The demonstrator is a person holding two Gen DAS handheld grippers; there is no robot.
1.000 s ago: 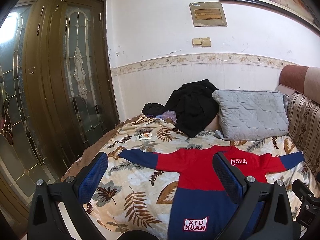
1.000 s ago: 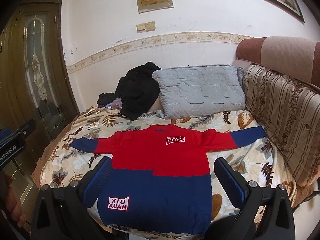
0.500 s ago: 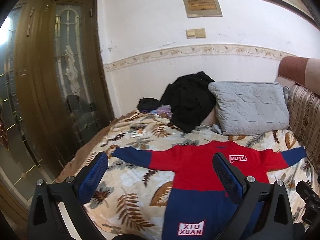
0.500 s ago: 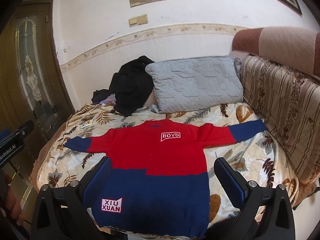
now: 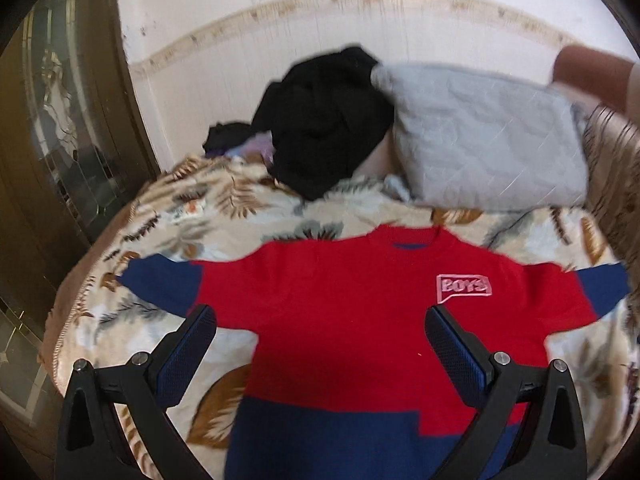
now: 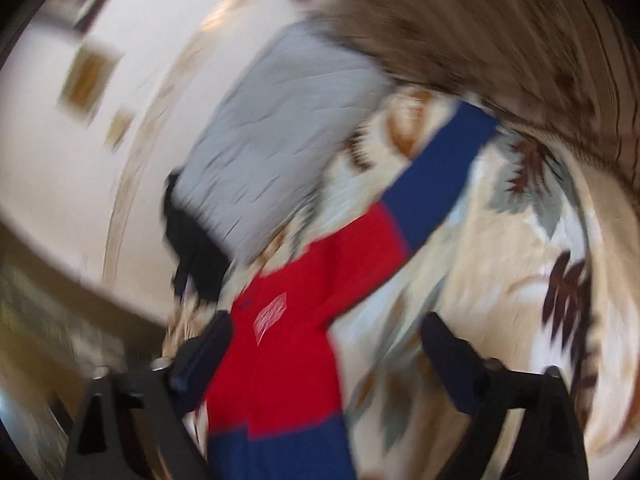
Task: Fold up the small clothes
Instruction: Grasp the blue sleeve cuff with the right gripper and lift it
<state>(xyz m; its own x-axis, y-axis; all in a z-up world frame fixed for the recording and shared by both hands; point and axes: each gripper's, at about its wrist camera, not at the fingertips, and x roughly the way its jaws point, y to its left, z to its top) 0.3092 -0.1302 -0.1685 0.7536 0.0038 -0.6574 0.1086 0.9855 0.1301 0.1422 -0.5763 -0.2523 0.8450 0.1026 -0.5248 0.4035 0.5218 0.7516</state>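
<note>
A small red and navy sweater (image 5: 352, 320) lies flat on the leaf-print bedspread (image 5: 168, 240), sleeves spread out, a "BOYS" patch (image 5: 464, 286) on the chest. My left gripper (image 5: 320, 336) hovers open above the sweater's left chest, nothing between its fingers. The right wrist view is blurred and rolled. There the sweater (image 6: 288, 344) runs diagonally, its navy-cuffed sleeve (image 6: 436, 172) stretched toward the upper right. My right gripper (image 6: 326, 342) hangs over the armpit area, jaws closing, with nothing pressed between the pads.
A grey quilted pillow (image 5: 484, 136) and a heap of black clothes (image 5: 324, 120) lie at the head of the bed against the white wall. A striped brown headboard cushion (image 5: 616, 152) is on the right. A dark glazed door (image 5: 48, 128) stands left.
Both grippers have dropped and come closer to the sweater. The right one has rolled strongly, so its view is tilted and blurred, and its jaws stand a little narrower.
</note>
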